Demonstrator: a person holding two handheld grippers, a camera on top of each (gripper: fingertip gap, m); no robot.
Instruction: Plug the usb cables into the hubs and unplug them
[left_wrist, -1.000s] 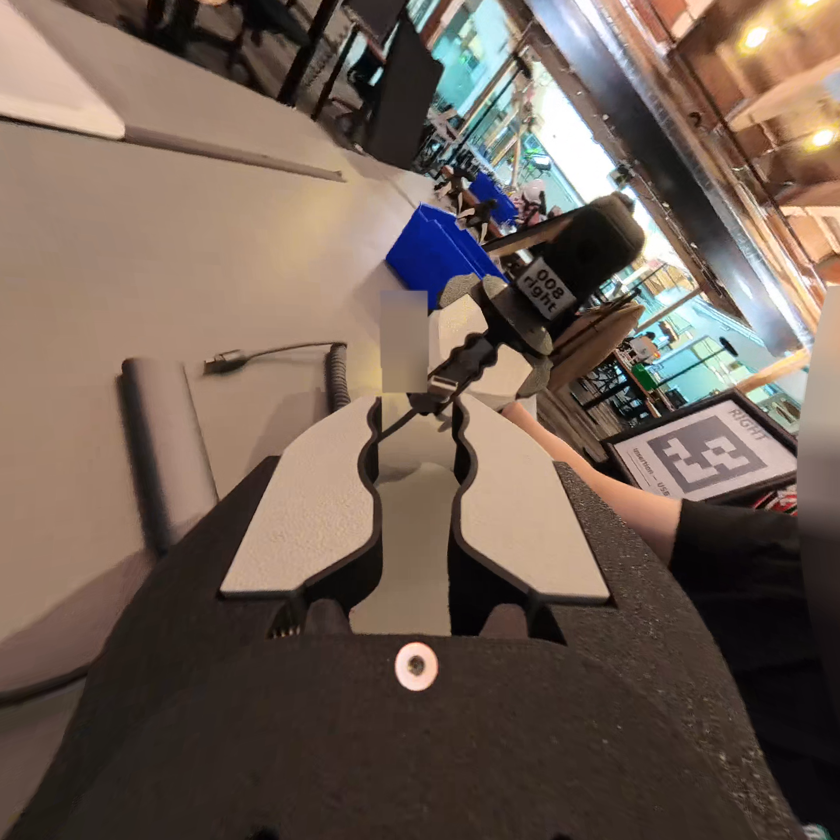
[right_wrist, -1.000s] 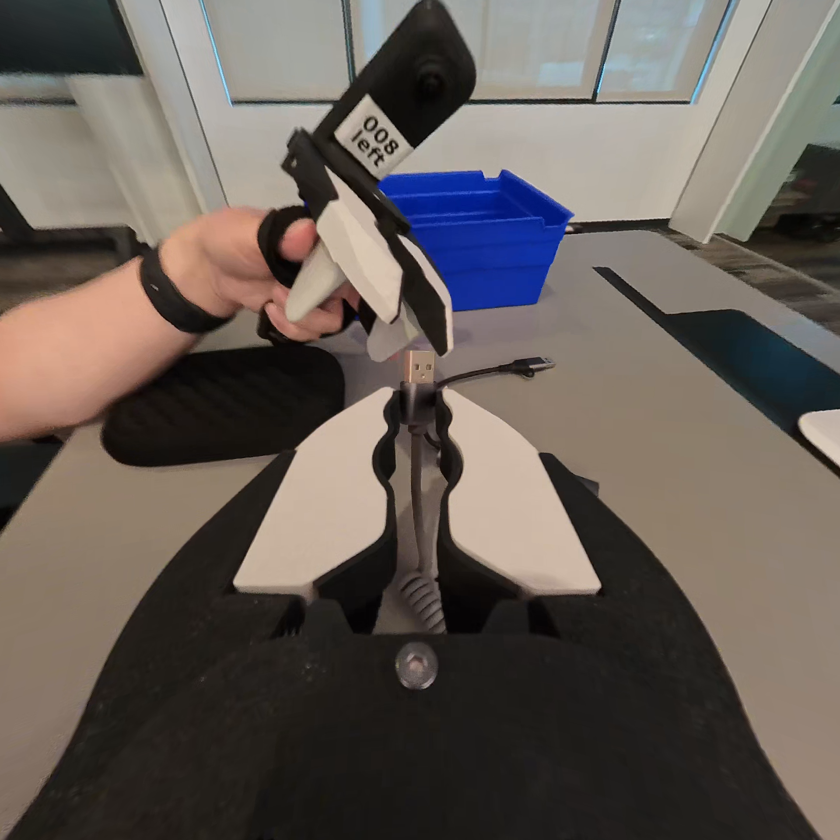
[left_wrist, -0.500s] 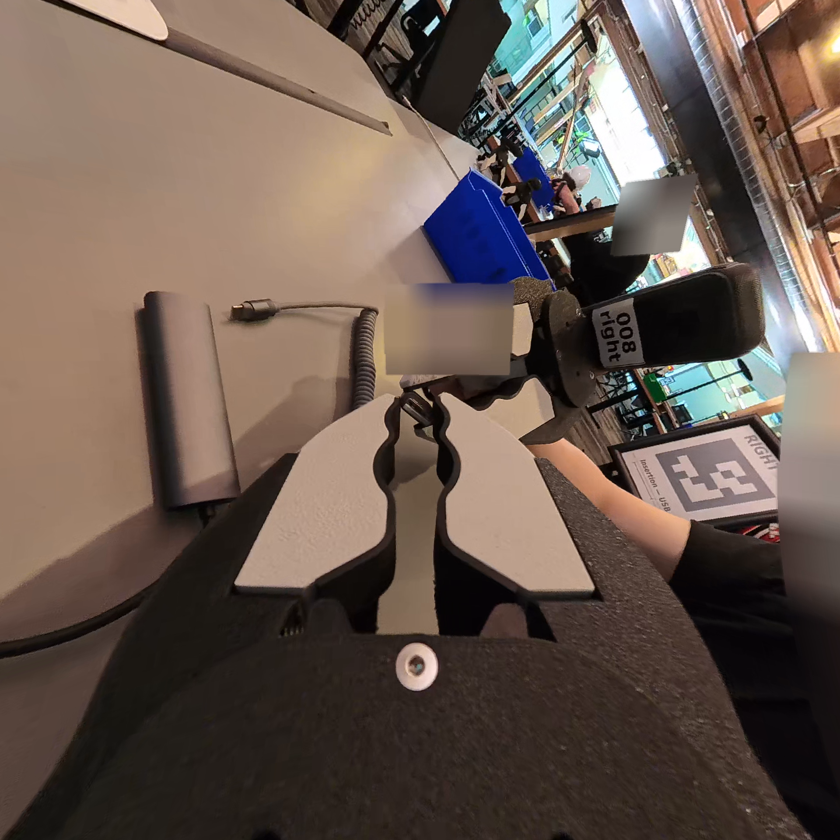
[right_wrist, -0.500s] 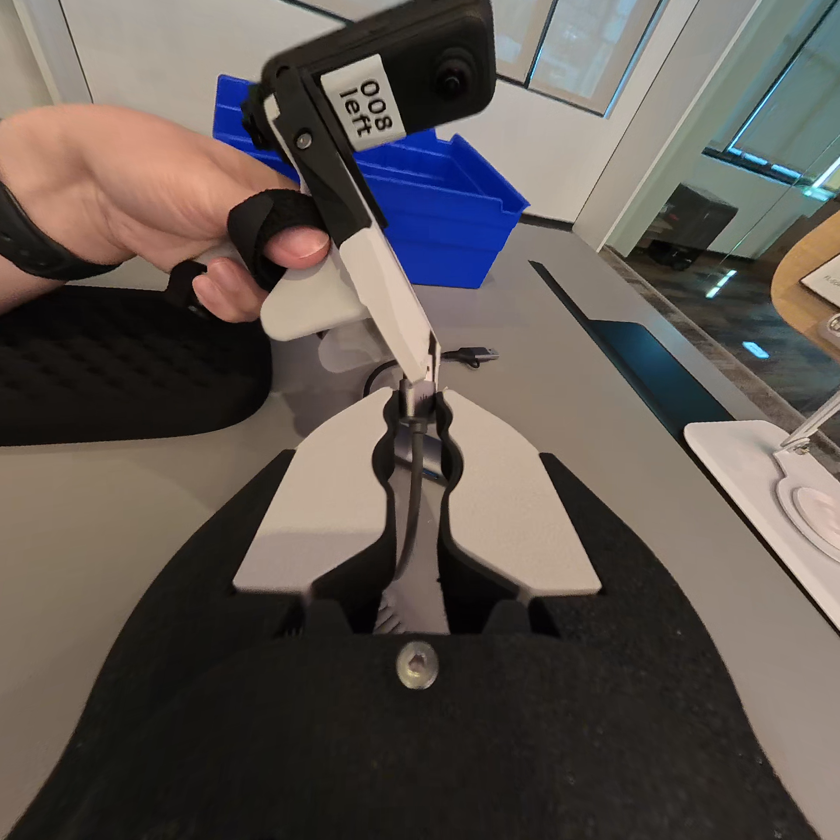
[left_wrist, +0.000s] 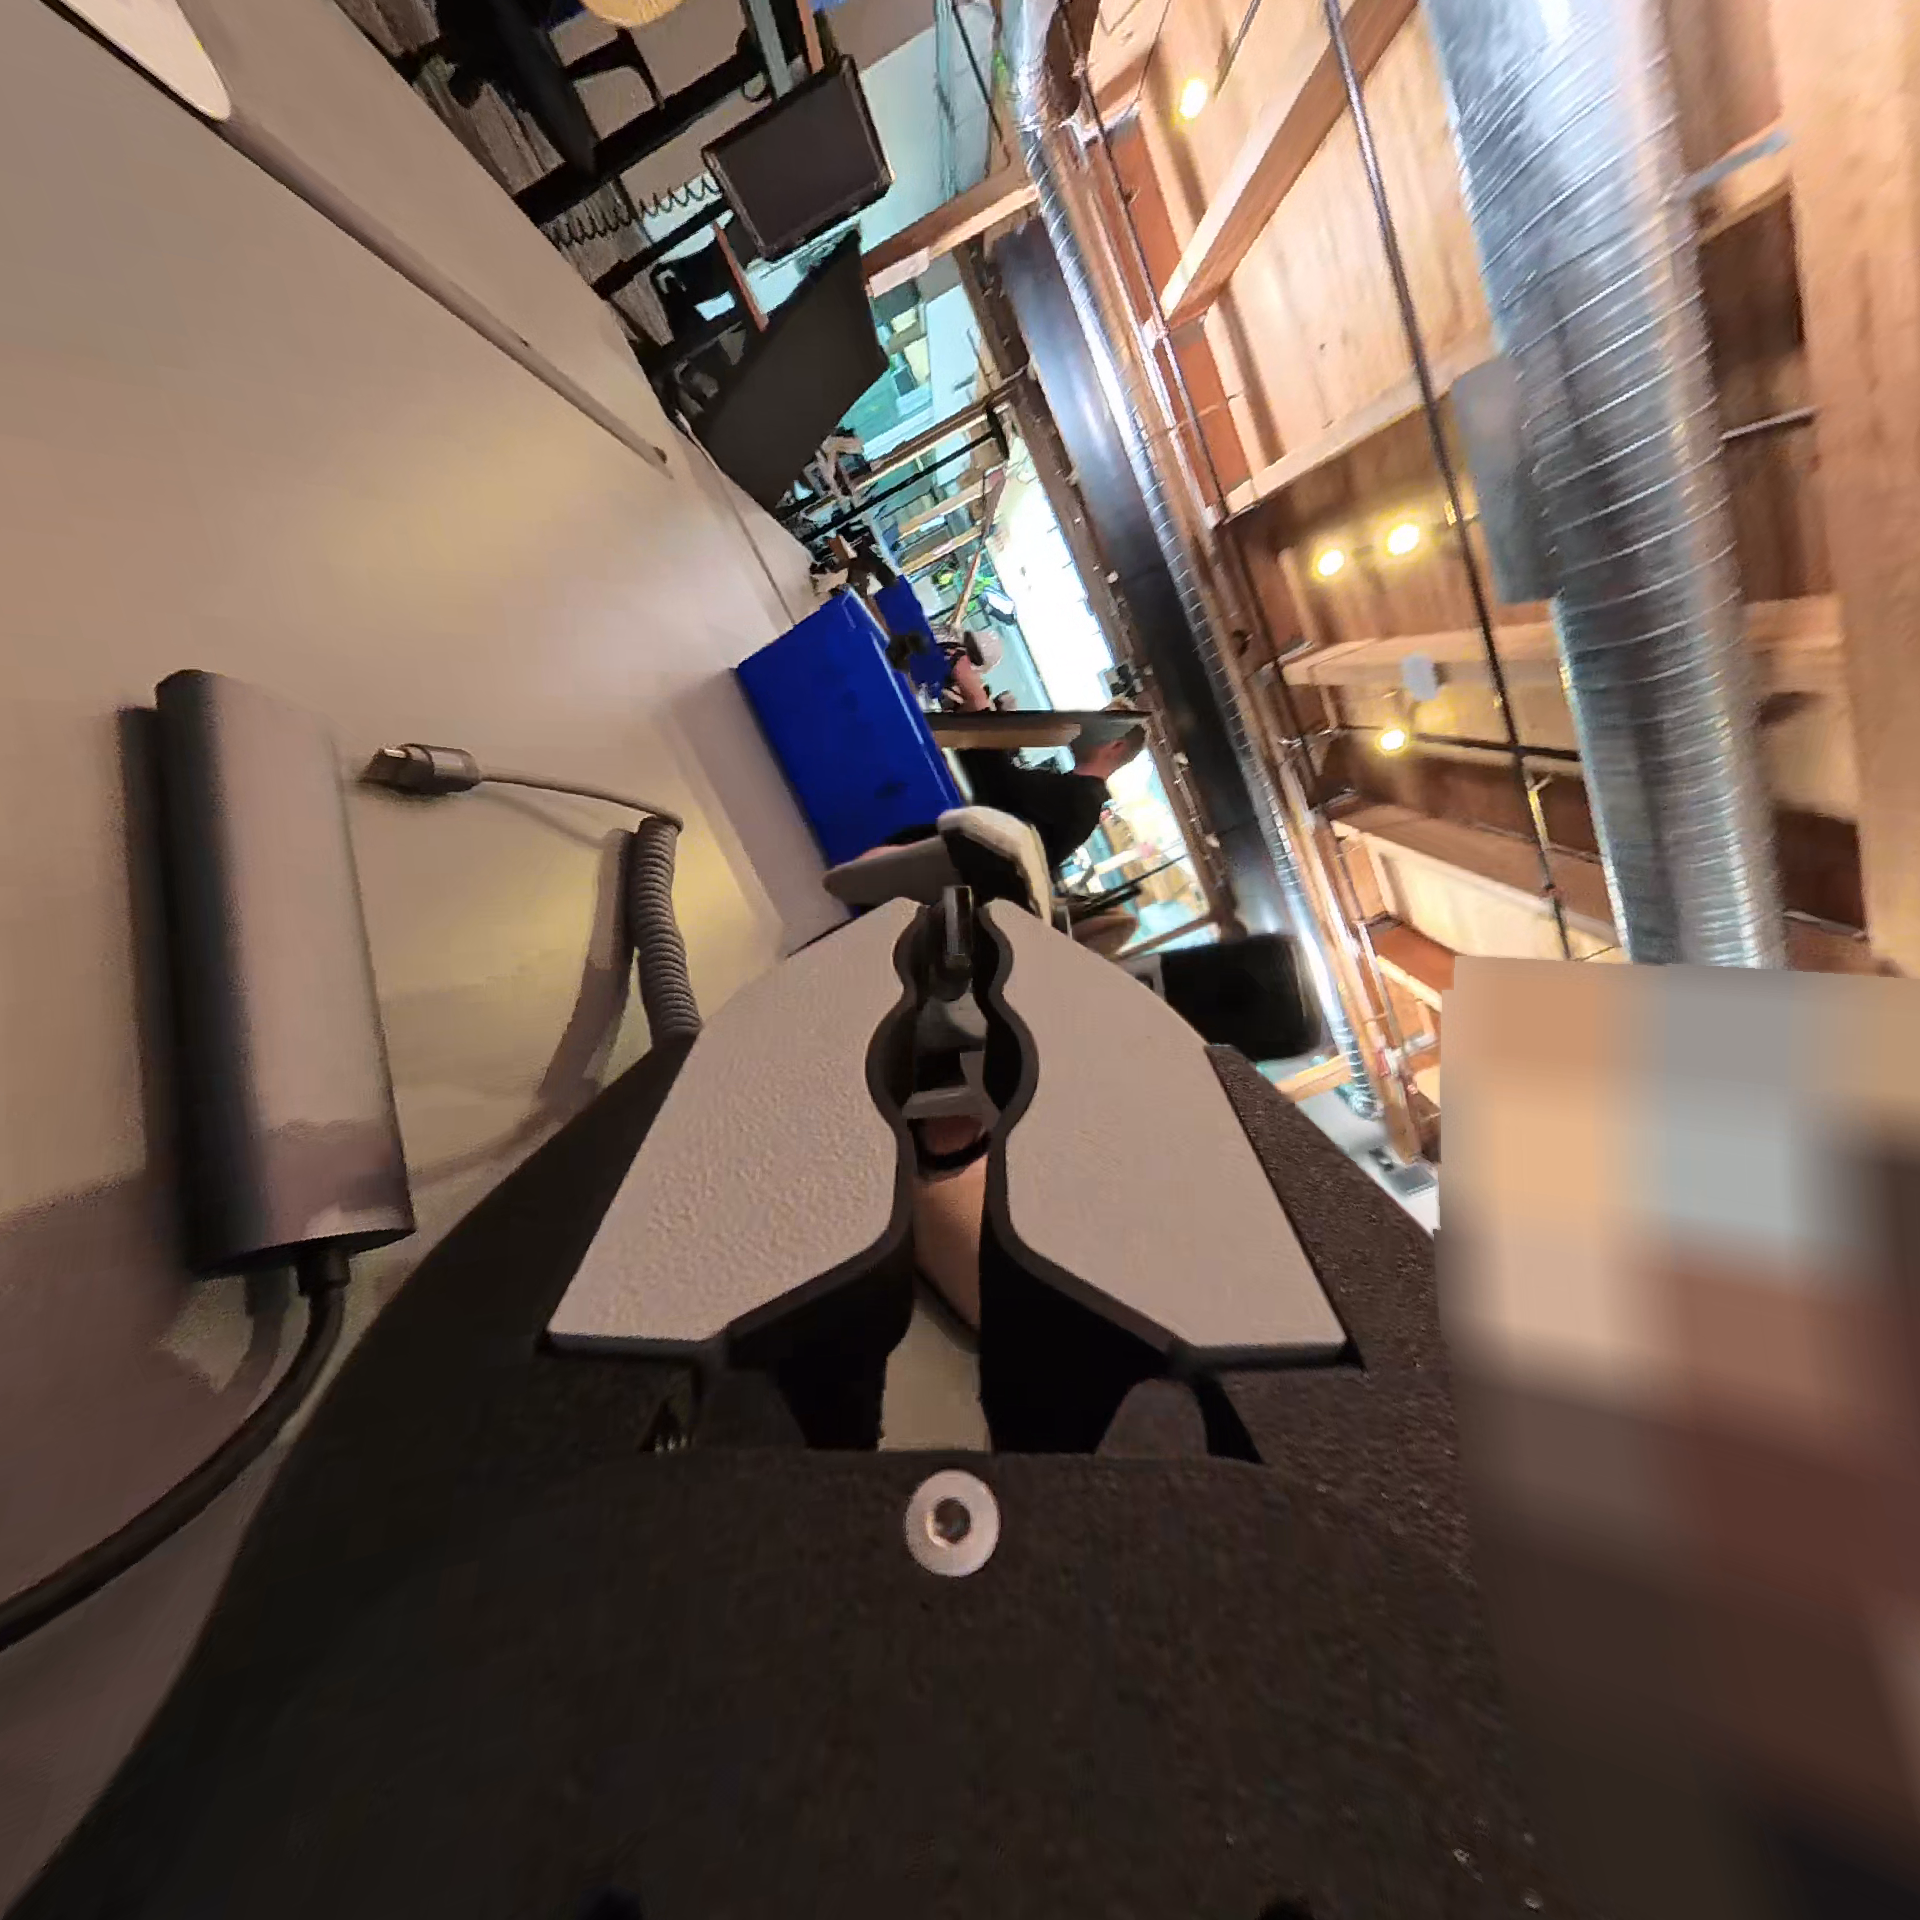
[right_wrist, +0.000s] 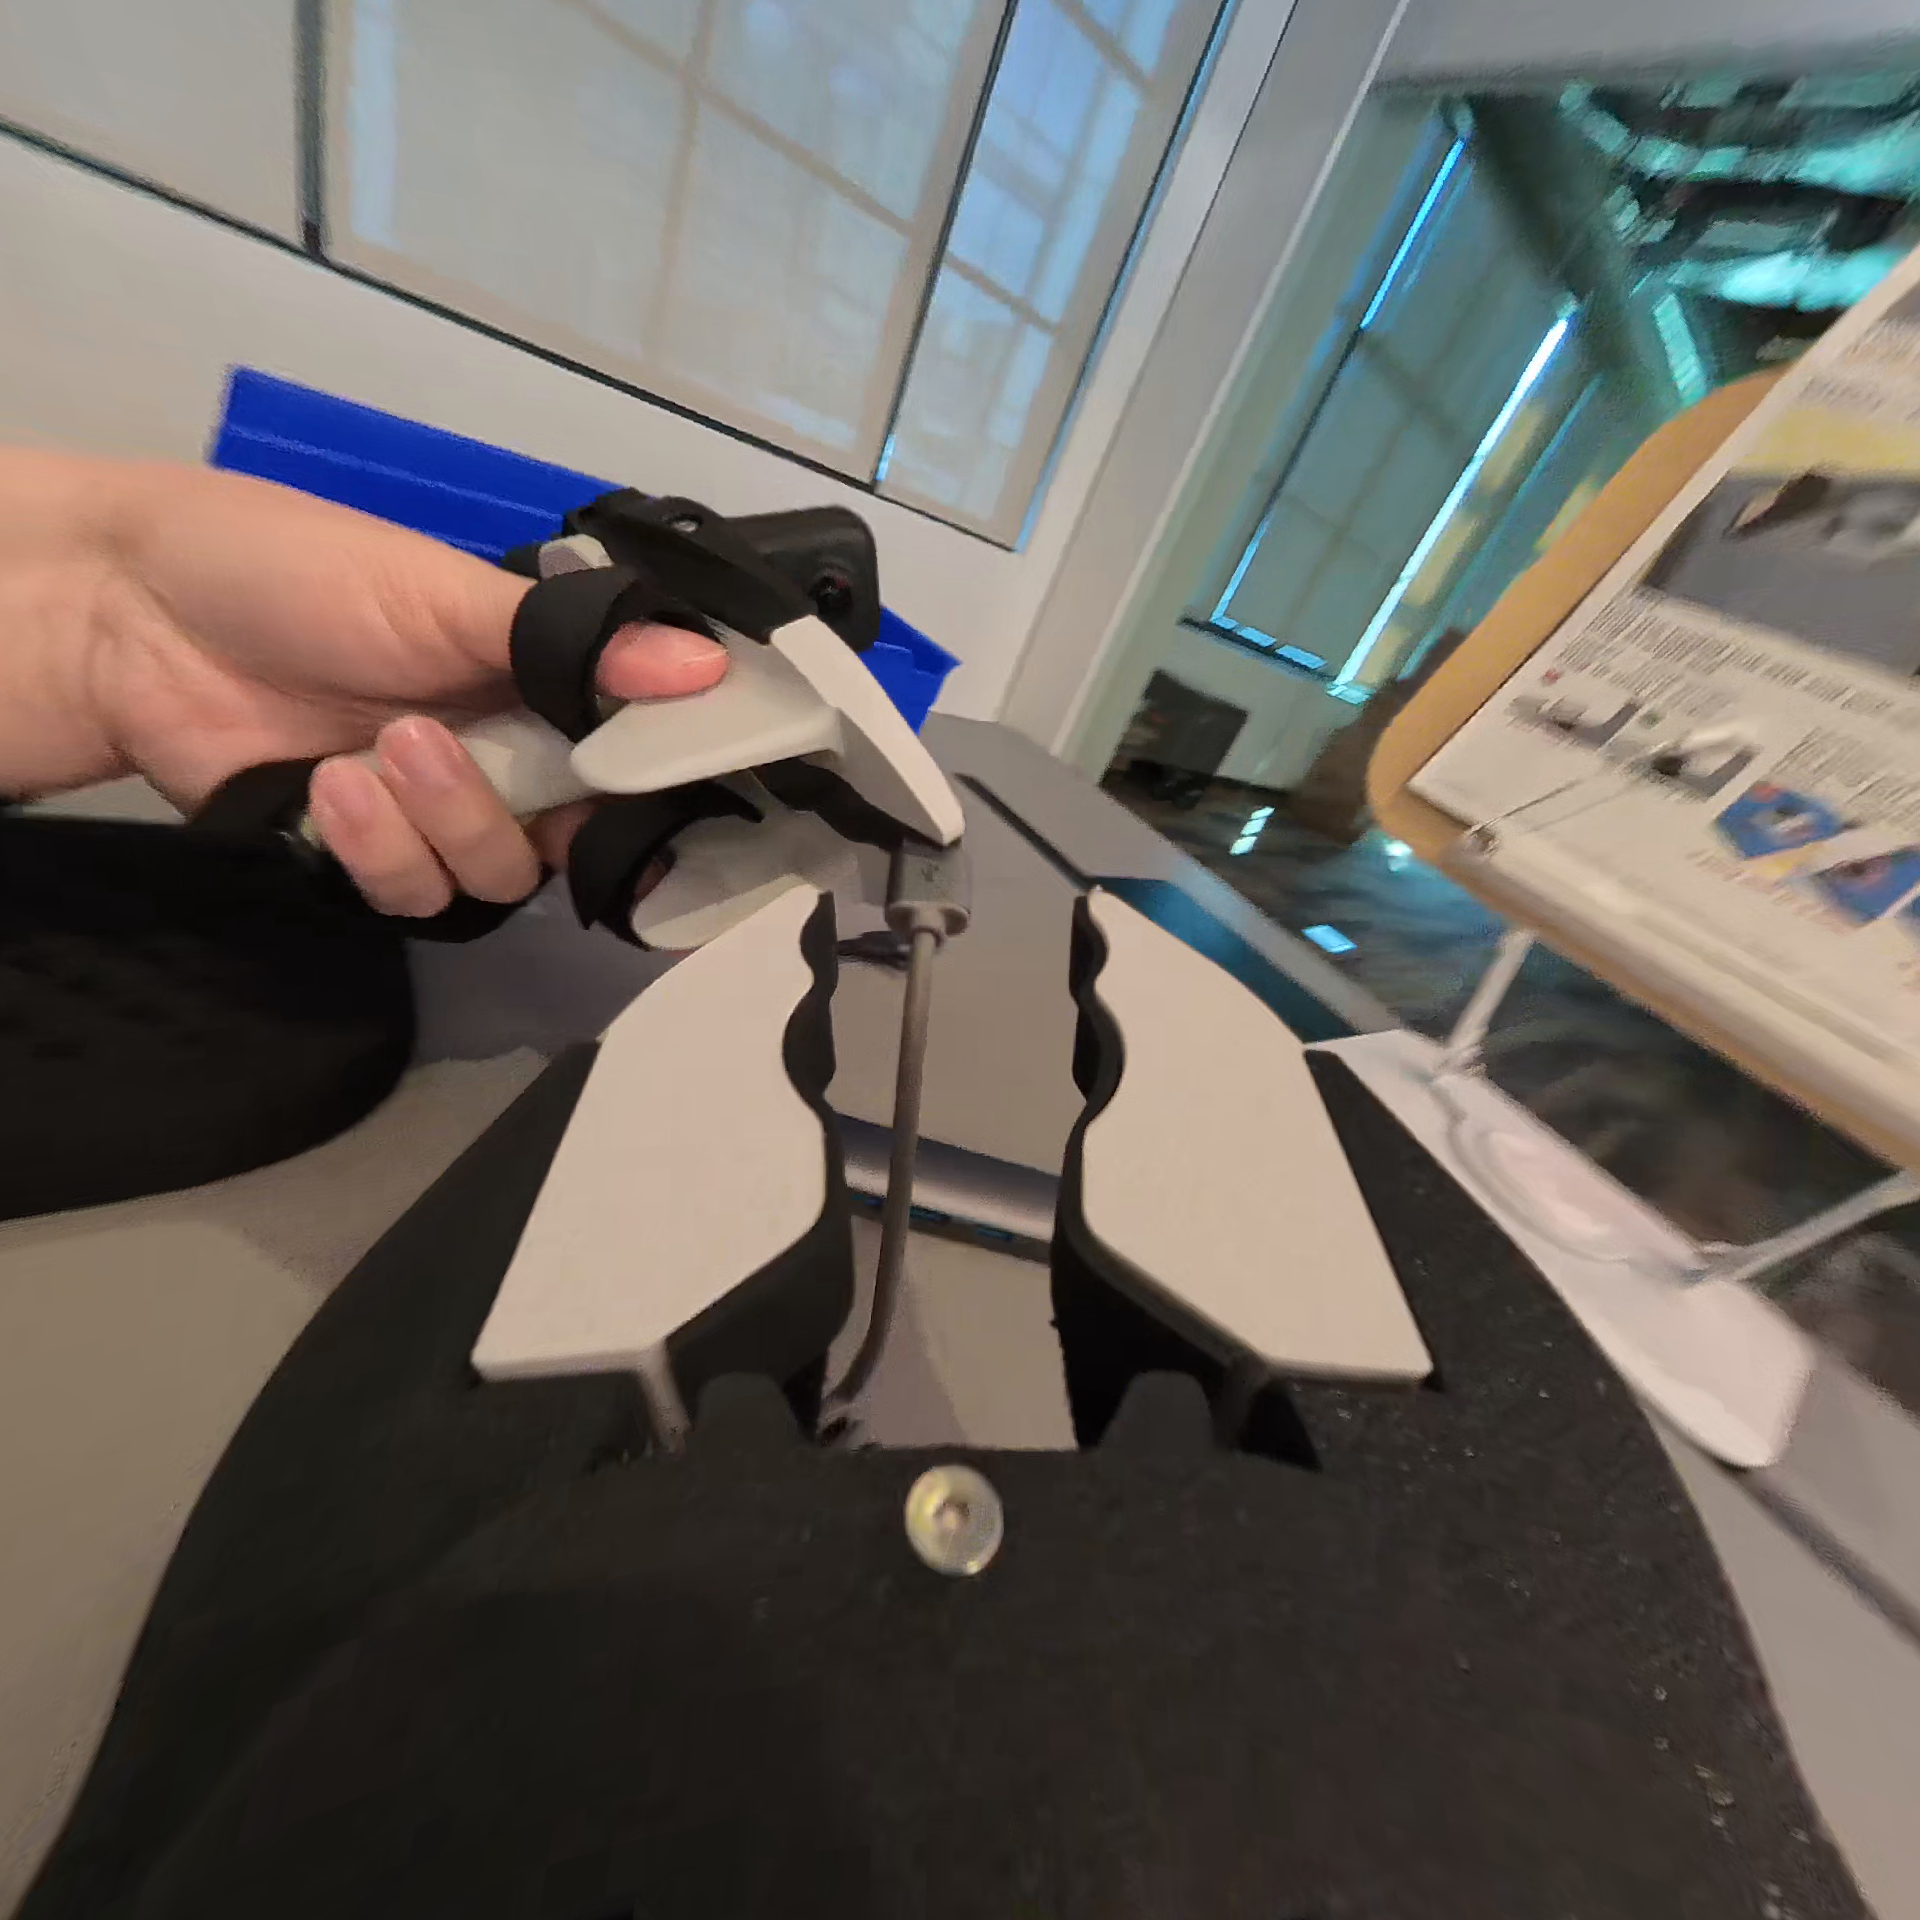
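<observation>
In the left wrist view my left gripper (left_wrist: 951, 920) is shut on the grey USB plug (left_wrist: 948, 940) of a coiled cable (left_wrist: 660, 935). The cable's other connector (left_wrist: 421, 769) lies on the table beside a grey hub (left_wrist: 270, 966). In the right wrist view my right gripper (right_wrist: 945, 925) is open, with its fingers either side of the plug (right_wrist: 928, 873) and apart from it. The left gripper (right_wrist: 930, 831), held by a hand, pinches the plug's tip from above. The cable (right_wrist: 904, 1091) hangs between my right fingers over the hub (right_wrist: 935, 1179).
A blue bin (left_wrist: 842, 748) stands at the table's far side and also shows in the right wrist view (right_wrist: 416, 468). A black foam pad (right_wrist: 156, 987) lies at the left. A white stand (right_wrist: 1610, 1278) with a printed sheet (right_wrist: 1683, 675) stands at the right. The hub's own cable (left_wrist: 208, 1455) trails off. The grippers are tip to tip, or close to it. About 11 cm separates my left fingertips from the grey hub (left_wrist: 270, 966).
The left gripper came to the plug held by the right gripper and shut on it. The right gripper opened and let the plug go. Both views tilted.
</observation>
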